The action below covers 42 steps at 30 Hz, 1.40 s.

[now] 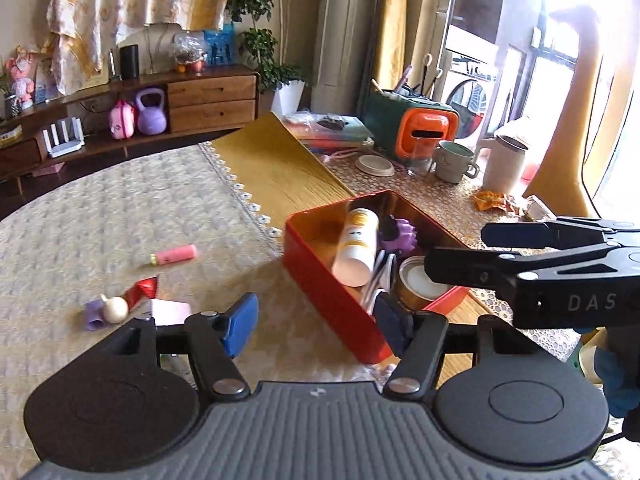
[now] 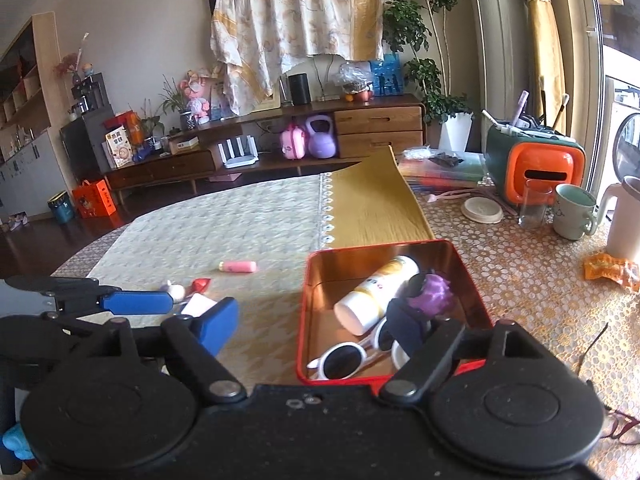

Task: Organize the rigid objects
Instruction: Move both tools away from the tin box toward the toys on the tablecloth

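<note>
Standing near the middle of the table [image 2: 520, 280], where the cream cloth [image 1: 100, 220] meets the bare wood strip, a red tin [image 2: 316, 280] lies open with no lid on it. Inside it a white bottle [image 2: 376, 292] with a yellow band lies on its side, slanting from the far wall toward the near one; a purple ball [image 2: 436, 292] sits against the bottle on the side toward the mugs, and white sunglasses [image 2: 344, 358] with dark lenses lie along the near wall. The left wrist view also shows a round tape roll [image 1: 416, 280] in the tin's near corner. The left gripper [image 1: 316, 324] hangs low over the cloth at the tin's near long wall, its blue pads apart with nothing between them. The right gripper [image 2: 316, 328] hangs over the tin's near edge, its jaws wide apart and empty; one pad is above the cloth, the other above the sunglasses. Out on the cloth, well apart from the tin, lies a pink tube [image 2: 239, 266]. Nearer the table's front edge sits a small cluster: a white knob [image 1: 115, 309] on a purple piece [image 1: 94, 314], a red wrapper [image 1: 142, 290] and a white card [image 1: 170, 312], all close together. Along the far edge of the table stand an orange and green box [image 2: 536, 160], a glass [image 2: 532, 204], a pale mug [image 2: 574, 216] and a white jug [image 2: 624, 224], with a round lid [image 2: 482, 210] beside them.
</note>
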Each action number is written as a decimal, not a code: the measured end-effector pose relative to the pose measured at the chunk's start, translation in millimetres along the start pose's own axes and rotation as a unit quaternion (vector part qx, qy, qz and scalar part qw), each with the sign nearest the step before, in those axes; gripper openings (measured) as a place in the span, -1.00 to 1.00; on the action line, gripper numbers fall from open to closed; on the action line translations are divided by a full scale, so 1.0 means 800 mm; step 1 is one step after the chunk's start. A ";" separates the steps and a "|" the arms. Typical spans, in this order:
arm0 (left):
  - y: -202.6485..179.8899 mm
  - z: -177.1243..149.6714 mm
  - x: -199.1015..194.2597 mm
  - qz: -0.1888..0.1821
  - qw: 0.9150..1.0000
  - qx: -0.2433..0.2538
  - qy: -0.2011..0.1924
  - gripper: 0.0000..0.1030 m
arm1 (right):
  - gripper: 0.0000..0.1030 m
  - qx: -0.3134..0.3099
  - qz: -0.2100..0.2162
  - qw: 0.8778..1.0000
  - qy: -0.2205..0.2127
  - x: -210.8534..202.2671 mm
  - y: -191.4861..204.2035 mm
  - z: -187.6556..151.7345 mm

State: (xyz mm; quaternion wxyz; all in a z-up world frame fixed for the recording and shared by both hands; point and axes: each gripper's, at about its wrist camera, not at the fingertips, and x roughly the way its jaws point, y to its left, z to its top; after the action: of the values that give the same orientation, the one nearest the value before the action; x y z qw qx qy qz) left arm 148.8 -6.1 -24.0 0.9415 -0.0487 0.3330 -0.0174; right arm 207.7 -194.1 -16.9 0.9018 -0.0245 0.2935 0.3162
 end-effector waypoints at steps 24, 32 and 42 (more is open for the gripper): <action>0.121 -0.034 -0.027 0.077 0.994 -0.070 -0.019 0.69 | 0.99 -0.048 0.076 0.996 0.005 0.028 0.069 -0.013; 0.177 -0.043 -0.014 0.114 0.987 -0.116 -0.010 0.69 | 0.99 -0.078 0.098 0.992 0.026 0.056 0.093 -0.017; 0.222 -0.052 0.018 0.146 0.979 -0.146 -0.002 0.69 | 0.94 -0.102 0.111 0.987 0.058 0.101 0.113 -0.034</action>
State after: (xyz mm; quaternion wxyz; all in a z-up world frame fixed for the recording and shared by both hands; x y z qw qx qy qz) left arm 133.7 166.0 -83.2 0.9174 -0.1362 0.3335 0.1690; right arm 191.7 -83.0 -70.4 0.8352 -0.1016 0.3128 0.4408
